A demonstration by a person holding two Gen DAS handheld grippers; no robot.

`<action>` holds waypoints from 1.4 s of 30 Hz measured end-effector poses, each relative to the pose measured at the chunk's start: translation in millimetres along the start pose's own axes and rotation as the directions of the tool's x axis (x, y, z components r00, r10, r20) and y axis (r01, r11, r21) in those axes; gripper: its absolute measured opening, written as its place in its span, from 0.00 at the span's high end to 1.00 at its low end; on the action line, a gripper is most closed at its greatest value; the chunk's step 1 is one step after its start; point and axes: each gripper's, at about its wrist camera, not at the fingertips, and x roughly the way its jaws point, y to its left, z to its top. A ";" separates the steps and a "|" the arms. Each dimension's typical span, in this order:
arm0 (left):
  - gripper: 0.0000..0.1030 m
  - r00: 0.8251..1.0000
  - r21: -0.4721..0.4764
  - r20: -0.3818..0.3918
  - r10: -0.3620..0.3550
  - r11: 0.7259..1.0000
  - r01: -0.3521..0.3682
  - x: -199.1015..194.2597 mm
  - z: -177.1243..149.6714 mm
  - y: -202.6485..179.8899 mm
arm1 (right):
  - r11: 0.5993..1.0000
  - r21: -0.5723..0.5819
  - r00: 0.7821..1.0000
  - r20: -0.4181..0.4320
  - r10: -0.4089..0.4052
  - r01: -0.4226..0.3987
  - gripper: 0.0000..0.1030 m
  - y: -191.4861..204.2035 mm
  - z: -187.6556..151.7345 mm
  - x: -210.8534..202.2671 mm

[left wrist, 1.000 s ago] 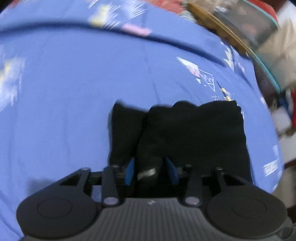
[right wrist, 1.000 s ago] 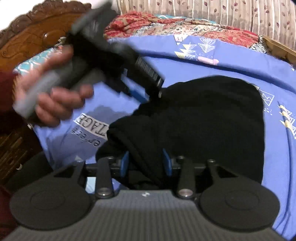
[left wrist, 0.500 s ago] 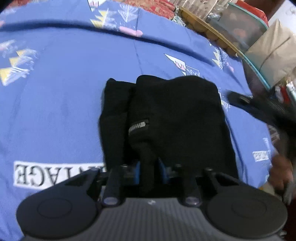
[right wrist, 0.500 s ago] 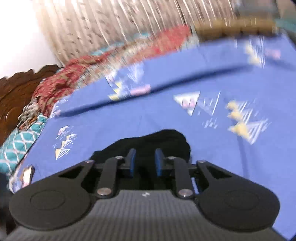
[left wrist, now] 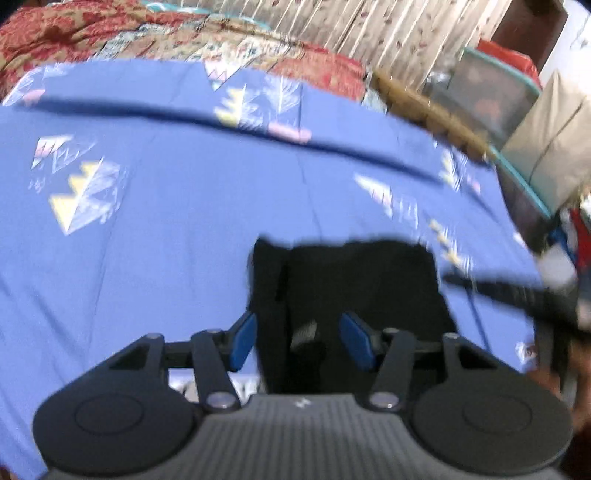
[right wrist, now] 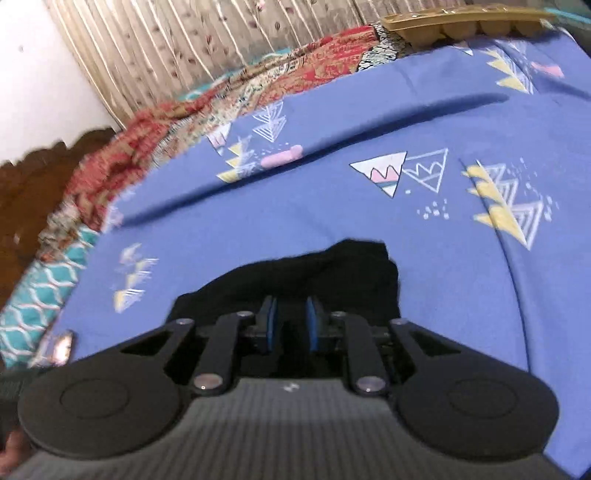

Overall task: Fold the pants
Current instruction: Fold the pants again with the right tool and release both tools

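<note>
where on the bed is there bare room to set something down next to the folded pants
Bare blue bedsheet lies left of the black pants and beyond them up to the red patterned quilt. The right side is crowded by the right gripper.

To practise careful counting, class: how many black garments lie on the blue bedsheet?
1: the folded black pants lie on the blue bedsheet, just ahead of the cameras. Others could hide underneath.

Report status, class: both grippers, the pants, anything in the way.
Left gripper opening, pads clear of cloth. Right gripper narrow, grip unclear. Black pants folded on blue sheet. Nothing blocking.
</note>
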 end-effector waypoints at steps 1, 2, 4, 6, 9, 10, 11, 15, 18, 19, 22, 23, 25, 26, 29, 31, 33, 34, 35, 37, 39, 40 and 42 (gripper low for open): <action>0.55 1.000 -0.002 0.004 -0.020 1.000 0.020 5.2 9.7 -3.0 | 1.000 0.007 1.000 -0.001 0.014 -0.014 0.79 -2.5 -4.8 -4.0; 0.63 0.999 0.004 0.008 -0.042 0.999 0.042 10.9 16.6 -8.0 | 0.999 0.021 0.999 -0.006 0.036 -0.035 0.79 -2.3 -13.0 -9.5; 0.79 0.998 0.039 -0.002 -0.065 0.997 0.065 23.2 22.2 -23.5 | 0.995 0.045 0.995 -0.028 0.091 -0.090 0.79 -1.8 -22.2 -17.6; 0.88 0.992 0.063 -0.051 -0.116 0.991 0.119 41.8 22.2 -39.2 | 0.989 0.054 0.989 -0.055 0.141 -0.138 0.79 2.4 -26.1 -16.6; 0.95 0.993 0.096 -0.101 -0.063 0.993 0.073 79.7 17.8 -56.3 | 0.975 0.071 0.971 -0.102 0.215 -0.208 0.80 12.4 -36.8 -3.7; 0.96 0.995 0.119 -0.097 0.032 0.993 -0.020 91.7 12.7 -53.0 | 0.975 0.082 0.969 -0.121 0.214 -0.205 0.80 12.4 -42.5 2.9; 0.94 0.988 0.110 -0.114 0.103 0.990 -0.091 106.2 10.0 -45.4 | 0.974 0.105 0.965 -0.144 0.217 -0.203 0.84 11.7 -45.7 10.1; 0.94 0.990 0.011 -0.129 0.056 0.998 -0.055 109.9 7.1 -16.9 | 0.954 0.212 0.949 -0.186 0.253 -0.213 0.97 -1.3 -59.6 31.4; 0.94 0.993 0.095 -0.089 0.084 0.993 -0.075 85.0 1.9 -27.1 | 0.952 0.199 0.950 -0.163 0.268 -0.234 0.92 3.3 -50.9 19.4; 0.92 0.996 0.090 -0.070 0.057 0.995 -0.051 70.8 0.9 -25.3 | 0.953 0.184 0.951 -0.149 0.270 -0.242 0.90 6.2 -48.7 12.3; 0.91 0.999 0.052 -0.044 -0.029 0.998 0.032 37.1 -7.2 -16.2 | 0.949 0.142 0.944 -0.137 0.301 -0.282 0.78 13.4 -50.5 -5.5; 0.91 0.997 0.047 -0.043 -0.061 0.997 0.063 30.6 -11.9 -15.3 | 0.945 0.143 0.938 -0.144 0.314 -0.295 0.77 14.3 -53.3 -7.0; 0.91 0.995 0.056 -0.056 -0.087 0.994 0.090 23.3 -28.6 -16.7 | 0.957 0.135 0.940 -0.196 0.281 -0.258 0.80 15.6 -60.1 2.4; 0.90 0.994 0.074 -0.083 -0.076 0.994 0.082 25.0 -38.7 -16.5 | 0.967 0.132 0.942 -0.230 0.244 -0.218 0.82 12.1 -63.2 14.7; 0.90 0.992 0.143 -0.126 0.011 0.990 0.007 38.1 -66.1 -14.5 | 0.963 0.176 0.936 -0.253 0.245 -0.205 0.84 10.3 -63.9 25.1; 0.90 0.995 0.129 -0.102 -0.016 0.991 0.029 23.4 -58.9 -14.0 | 0.965 0.110 0.943 -0.212 0.256 -0.238 0.81 20.1 -53.5 11.9; 0.73 0.998 0.124 -0.028 -0.053 0.991 0.056 3.3 -47.6 -10.8 | 0.966 0.063 0.956 -0.138 0.259 -0.252 0.62 20.7 -41.6 -5.3; 0.43 0.999 0.126 0.011 -0.046 0.991 0.044 -4.6 -43.5 -8.4 | 0.967 0.060 0.963 -0.095 0.253 -0.248 0.45 16.3 -35.7 -13.0; 0.17 0.998 0.123 0.052 -0.028 0.992 0.022 -10.0 -40.0 -5.7 | 0.972 0.064 0.972 -0.041 0.230 -0.227 0.33 8.6 -29.5 -21.0; 0.09 0.996 0.104 0.085 -0.001 0.995 -0.008 -12.3 -31.7 -0.1 | 0.984 0.088 0.988 0.034 0.150 -0.152 0.18 -7.9 -21.6 -28.1; 0.05 0.999 0.063 0.039 -0.019 0.998 0.017 -1.2 -24.0 6.5 | 0.984 0.147 0.994 0.056 0.091 -0.098 0.15 -27.0 -14.2 -25.0; 0.00 0.999 0.031 -0.004 -0.048 0.998 0.049 8.8 -20.6 9.9 | 0.980 0.176 0.995 0.051 0.087 -0.095 0.15 -35.3 -12.2 -20.6; 0.00 0.992 -0.034 -0.080 -0.102 0.994 0.100 28.8 -17.5 18.6 | 0.970 0.227 0.996 0.039 0.078 -0.085 0.15 -47.7 -11.5 -9.2</action>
